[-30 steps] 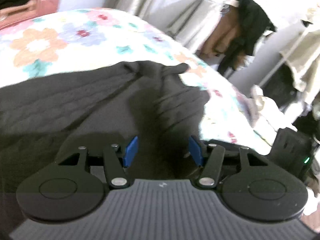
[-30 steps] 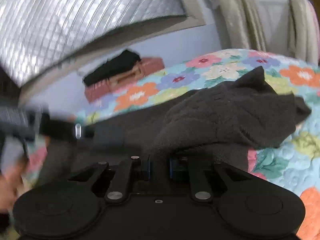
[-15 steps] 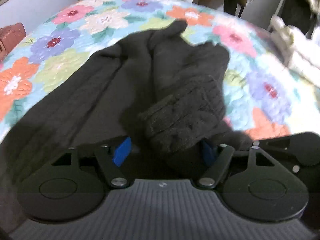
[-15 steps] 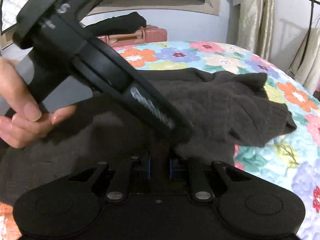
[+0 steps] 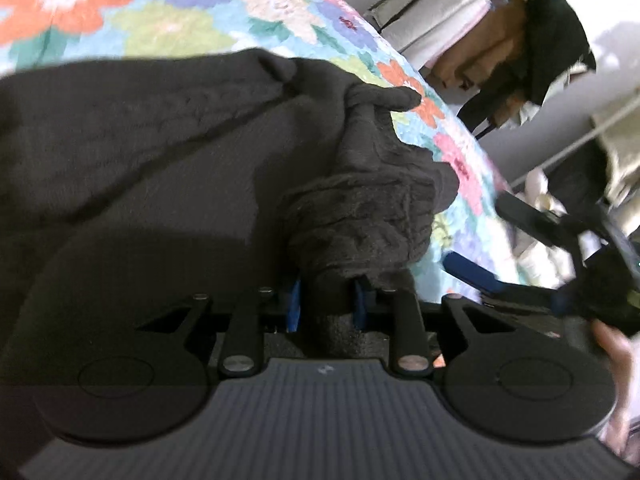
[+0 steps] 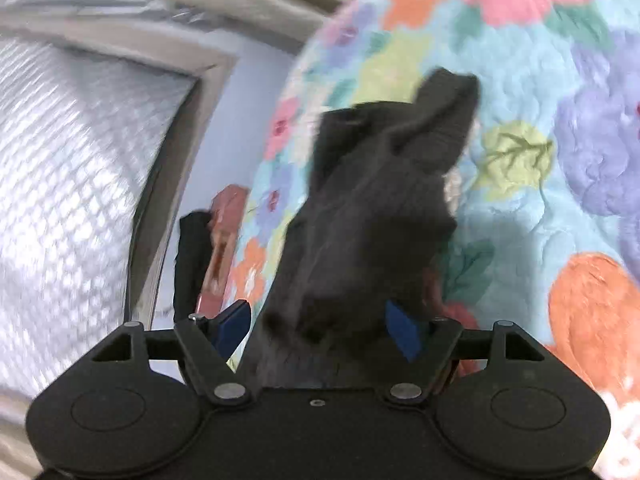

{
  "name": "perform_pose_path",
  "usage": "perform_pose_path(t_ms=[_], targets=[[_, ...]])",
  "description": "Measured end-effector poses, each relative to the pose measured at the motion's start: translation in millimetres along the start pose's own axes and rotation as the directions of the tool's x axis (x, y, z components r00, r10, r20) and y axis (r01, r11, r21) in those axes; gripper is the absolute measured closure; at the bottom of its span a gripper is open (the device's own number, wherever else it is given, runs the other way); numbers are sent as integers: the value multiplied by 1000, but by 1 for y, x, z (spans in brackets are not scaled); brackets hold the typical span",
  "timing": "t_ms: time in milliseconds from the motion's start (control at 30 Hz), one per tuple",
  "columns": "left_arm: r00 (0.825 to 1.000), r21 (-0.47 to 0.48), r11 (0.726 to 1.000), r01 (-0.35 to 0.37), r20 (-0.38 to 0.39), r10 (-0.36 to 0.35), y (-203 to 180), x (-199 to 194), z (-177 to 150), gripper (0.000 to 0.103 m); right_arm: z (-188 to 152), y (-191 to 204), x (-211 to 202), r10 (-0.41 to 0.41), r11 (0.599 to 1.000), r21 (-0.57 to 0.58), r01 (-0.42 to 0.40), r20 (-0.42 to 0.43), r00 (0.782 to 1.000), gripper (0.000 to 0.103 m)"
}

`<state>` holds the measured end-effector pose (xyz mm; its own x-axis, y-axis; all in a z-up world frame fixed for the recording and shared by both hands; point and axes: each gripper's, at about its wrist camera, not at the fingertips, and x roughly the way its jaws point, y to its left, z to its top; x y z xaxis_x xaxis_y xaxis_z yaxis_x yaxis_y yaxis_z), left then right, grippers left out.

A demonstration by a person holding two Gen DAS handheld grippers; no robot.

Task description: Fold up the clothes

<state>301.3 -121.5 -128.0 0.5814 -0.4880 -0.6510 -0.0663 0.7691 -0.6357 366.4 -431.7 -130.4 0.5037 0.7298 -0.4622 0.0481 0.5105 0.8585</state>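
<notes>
- The left gripper (image 5: 326, 306) is pinching a bunched, ribbed part of the dark sweater (image 5: 168, 152); its blue pads (image 5: 295, 305) press the fabric from both sides.
- The rest of the sweater lies spread on the floral quilt (image 5: 168, 28) of the bed, reaching to the left side of the left wrist view, with one pointed corner near the quilt's far edge.
- The right gripper (image 6: 320, 330) has its jaws spread wide. In the right wrist view the dark fabric sits between the blue pads (image 6: 402, 332), but the picture is blurred — I cannot tell if the pads touch it.
- In the left wrist view the right gripper (image 5: 504, 280) shows at the right edge, just beside the bunched fabric, with the person's hand (image 5: 616, 344) on it.
- Behind the bed hang dark and brown clothes (image 5: 532, 32) on a rack.
- In the right wrist view a quilted silver panel (image 6: 68, 184) fills the left, and a reddish-brown case (image 6: 222, 248) stands beside the bed.
- No writing or brand label can be read anywhere.
</notes>
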Motion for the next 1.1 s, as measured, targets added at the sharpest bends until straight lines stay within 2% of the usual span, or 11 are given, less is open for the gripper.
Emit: perform_pose_path(t_ms=[133, 267, 333, 400, 500, 633, 733, 833, 900, 967, 1100], targets=[[999, -40, 998, 45, -15, -46, 11, 6, 1, 78, 15, -11, 36, -118, 987, 104, 119, -14, 993, 24], [996, -73, 994, 84, -36, -87, 21, 12, 3, 78, 14, -27, 62, -129, 959, 253, 125, 2, 992, 24], [996, -58, 996, 74, -54, -77, 20, 17, 2, 78, 15, -15, 64, -128, 976, 186, 111, 78, 989, 41], [995, -36, 998, 58, -73, -61, 17, 21, -1, 78, 17, 12, 65, -225, 974, 2, 227, 167, 960, 56], [994, -40, 997, 67, -83, -70, 12, 26, -2, 78, 13, 53, 67, -273, 902, -257, 346, 281, 920, 79], [992, -25, 995, 99, -79, -101, 8, 18, -2, 78, -9, 116, 76, -187, 765, -562, 315, 275, 943, 82], [993, -2, 998, 61, -105, -61, 5, -2, -7, 62, -44, 167, 91, -186, 544, -806, 232, 154, 970, 82], [998, -39, 999, 32, -54, -34, 20, -32, -17, 60, -87, 188, 105, -297, 358, -921, 156, 46, 954, 82], [996, -121, 989, 83, -12, -85, 38, -49, -22, 60, -101, 188, 112, -362, 337, -934, 122, -9, 932, 81], [994, -157, 981, 112, 0, -113, 51, -58, -22, 60, -113, 188, 112, -406, 335, -928, 161, 13, 914, 62], [998, -128, 989, 67, 15, -65, 57, -68, -26, 58, -117, 214, 117, -429, 412, -875, 254, 60, 901, 47]])
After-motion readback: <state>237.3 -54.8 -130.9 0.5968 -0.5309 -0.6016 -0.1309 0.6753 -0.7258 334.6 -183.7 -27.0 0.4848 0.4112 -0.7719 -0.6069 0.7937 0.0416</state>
